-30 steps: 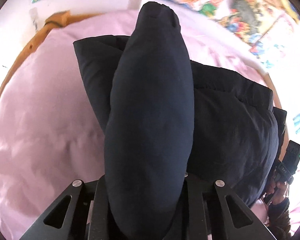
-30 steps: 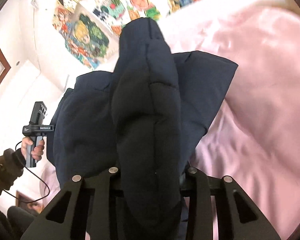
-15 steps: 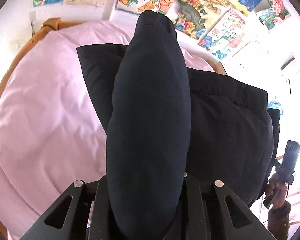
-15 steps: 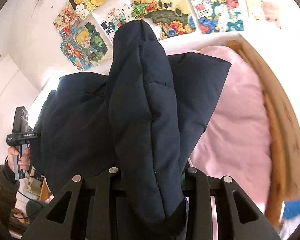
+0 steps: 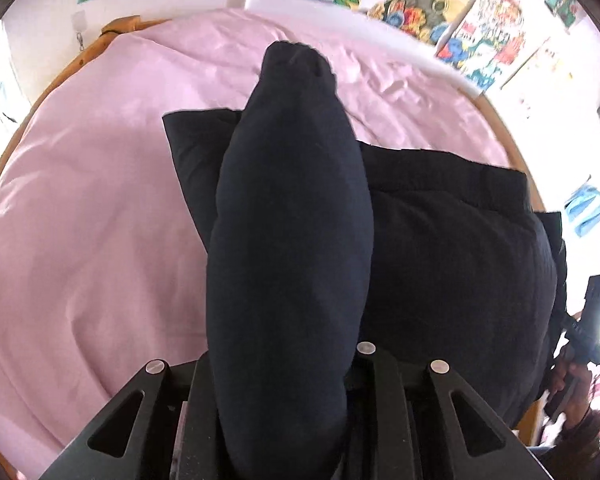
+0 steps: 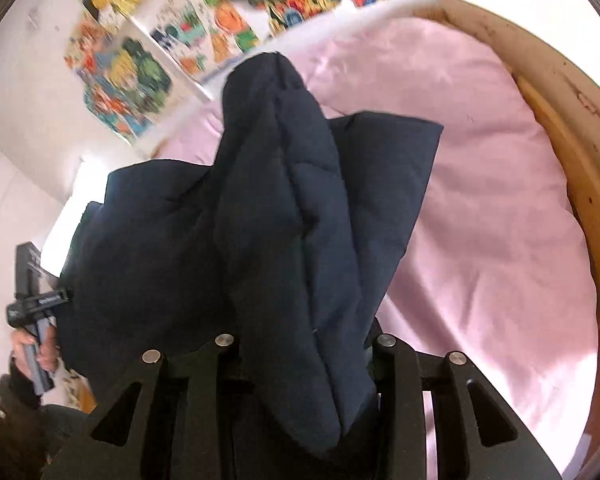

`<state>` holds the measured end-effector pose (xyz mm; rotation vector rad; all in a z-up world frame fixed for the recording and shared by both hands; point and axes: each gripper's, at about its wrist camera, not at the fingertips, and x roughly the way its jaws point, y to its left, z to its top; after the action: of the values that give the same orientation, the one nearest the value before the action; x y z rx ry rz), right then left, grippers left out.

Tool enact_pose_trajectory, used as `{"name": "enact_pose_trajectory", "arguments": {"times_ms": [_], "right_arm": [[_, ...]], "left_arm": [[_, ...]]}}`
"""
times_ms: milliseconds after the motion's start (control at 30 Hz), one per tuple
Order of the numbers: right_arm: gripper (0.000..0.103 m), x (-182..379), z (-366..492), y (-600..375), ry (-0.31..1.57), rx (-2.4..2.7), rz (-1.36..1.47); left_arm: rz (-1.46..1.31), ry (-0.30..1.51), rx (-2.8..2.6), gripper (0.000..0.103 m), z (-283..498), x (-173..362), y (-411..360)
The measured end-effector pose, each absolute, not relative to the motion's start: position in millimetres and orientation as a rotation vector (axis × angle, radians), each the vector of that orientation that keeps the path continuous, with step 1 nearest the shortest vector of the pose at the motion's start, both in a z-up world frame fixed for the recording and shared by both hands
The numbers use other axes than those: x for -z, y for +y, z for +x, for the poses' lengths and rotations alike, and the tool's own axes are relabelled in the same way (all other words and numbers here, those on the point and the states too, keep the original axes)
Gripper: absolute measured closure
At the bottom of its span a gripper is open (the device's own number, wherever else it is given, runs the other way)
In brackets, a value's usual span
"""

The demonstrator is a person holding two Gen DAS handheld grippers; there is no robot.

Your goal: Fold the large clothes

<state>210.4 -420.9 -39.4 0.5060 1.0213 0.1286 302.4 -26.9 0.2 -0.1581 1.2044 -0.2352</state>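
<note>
A large dark navy padded jacket (image 5: 452, 248) hangs between both grippers above the bed; it also fills the right wrist view (image 6: 172, 248). My left gripper (image 5: 284, 368) is shut on a thick bunched fold of the jacket that hides its fingertips. My right gripper (image 6: 300, 360) is shut on another thick fold of the same jacket, fingertips hidden too. The right gripper's handle and the hand on it show at the left wrist view's right edge (image 5: 584, 320). The left gripper's handle shows at the right wrist view's left edge (image 6: 32, 304).
A bed with a pink sheet (image 5: 84, 216) lies below, also in the right wrist view (image 6: 492, 208). Its wooden frame (image 6: 572, 128) curves along the right and the far left corner (image 5: 100, 40). Colourful posters (image 6: 124, 68) cover the white wall behind.
Both grippers have tilted down towards the bed with the jacket still held; more pink sheet shows beneath it and less wall than half a second ago.
</note>
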Motion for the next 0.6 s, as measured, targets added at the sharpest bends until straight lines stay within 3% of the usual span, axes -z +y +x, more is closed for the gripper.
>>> {"name": "enact_pose_trajectory", "arguments": {"times_ms": [133, 467, 600], "right_arm": [[0.066, 55.0, 215.5, -431.1, 1.034, -0.089, 0.517], [0.036, 58.8, 215.4, -437.8, 1.015, 0.022, 0.511], [0.021, 48.4, 205.5, -440.4, 0.982, 0.071, 0.481]], "left_arm": [[-0.091, 1.19, 0.229, 0.073, 307.7, 11.5, -30.9], [-0.074, 1.196, 0.091, 0.022, 295.8, 13.3, -18.2], [-0.01, 1.153, 0.01, 0.016, 286.8, 2.4, -18.7]]}}
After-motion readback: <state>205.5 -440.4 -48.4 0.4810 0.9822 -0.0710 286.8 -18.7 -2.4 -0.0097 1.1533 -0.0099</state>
